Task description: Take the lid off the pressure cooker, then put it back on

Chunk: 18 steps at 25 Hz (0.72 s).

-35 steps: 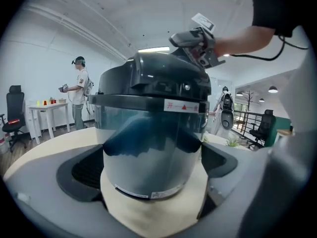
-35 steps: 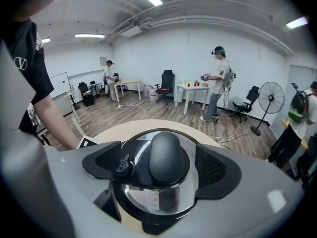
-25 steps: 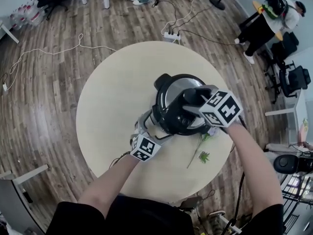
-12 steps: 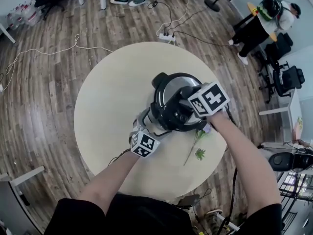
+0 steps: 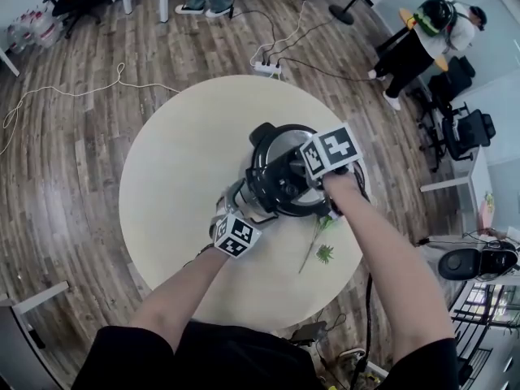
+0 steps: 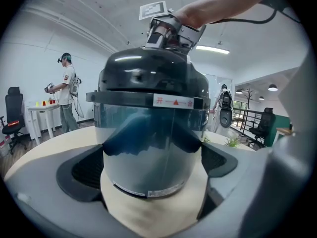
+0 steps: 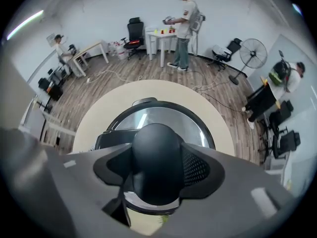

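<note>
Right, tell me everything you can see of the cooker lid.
The lid is round, a shiny metal disc inside a black rim, with a fat black knob on top. It sits level on the pot, which stands on the round beige table. A white label with red marks is on its rim. The right gripper points down from above, pads clamped on the knob.

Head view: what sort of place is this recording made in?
Likely an office-style lab or recording room, not a kitchen: swivel office chairs, a power strip with cables trailing over the floor, and another person wearing headgear nearby.
</note>
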Each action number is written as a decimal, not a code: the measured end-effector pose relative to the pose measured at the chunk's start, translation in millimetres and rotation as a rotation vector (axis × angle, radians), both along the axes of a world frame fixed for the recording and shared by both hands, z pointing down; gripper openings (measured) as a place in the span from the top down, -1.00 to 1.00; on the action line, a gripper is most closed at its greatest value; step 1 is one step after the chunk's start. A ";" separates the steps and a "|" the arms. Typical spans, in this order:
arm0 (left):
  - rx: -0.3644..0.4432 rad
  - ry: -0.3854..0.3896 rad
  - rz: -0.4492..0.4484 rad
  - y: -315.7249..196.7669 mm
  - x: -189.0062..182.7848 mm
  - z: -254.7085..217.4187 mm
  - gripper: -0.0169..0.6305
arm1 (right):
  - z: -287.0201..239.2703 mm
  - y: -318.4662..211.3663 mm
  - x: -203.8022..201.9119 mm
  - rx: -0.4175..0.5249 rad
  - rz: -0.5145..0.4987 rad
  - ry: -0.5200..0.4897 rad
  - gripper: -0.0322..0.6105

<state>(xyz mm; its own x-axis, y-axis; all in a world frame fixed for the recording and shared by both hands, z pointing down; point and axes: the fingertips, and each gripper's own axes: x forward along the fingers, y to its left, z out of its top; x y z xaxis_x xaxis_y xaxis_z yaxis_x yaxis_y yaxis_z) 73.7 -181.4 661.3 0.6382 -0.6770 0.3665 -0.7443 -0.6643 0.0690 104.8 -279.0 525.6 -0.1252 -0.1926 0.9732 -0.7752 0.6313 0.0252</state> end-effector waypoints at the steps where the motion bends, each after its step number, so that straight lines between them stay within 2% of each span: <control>1: 0.000 0.000 -0.003 -0.1 0.7 0.3 -0.88 | -0.1 -1.7 1.6 0.010 0.057 -0.010 0.00; 5: 0.001 0.000 -0.015 -2.1 3.2 0.7 -0.88 | -3.0 -8.5 9.3 0.053 0.278 -0.024 0.00; 7: 0.000 -0.004 -0.023 -2.3 3.3 0.5 -0.88 | -5.1 -10.8 12.1 0.078 0.349 -0.033 -0.01; 18: -0.003 -0.008 -0.024 -3.3 5.0 1.3 -0.88 | -5.4 -11.6 13.3 0.098 0.301 -0.044 0.00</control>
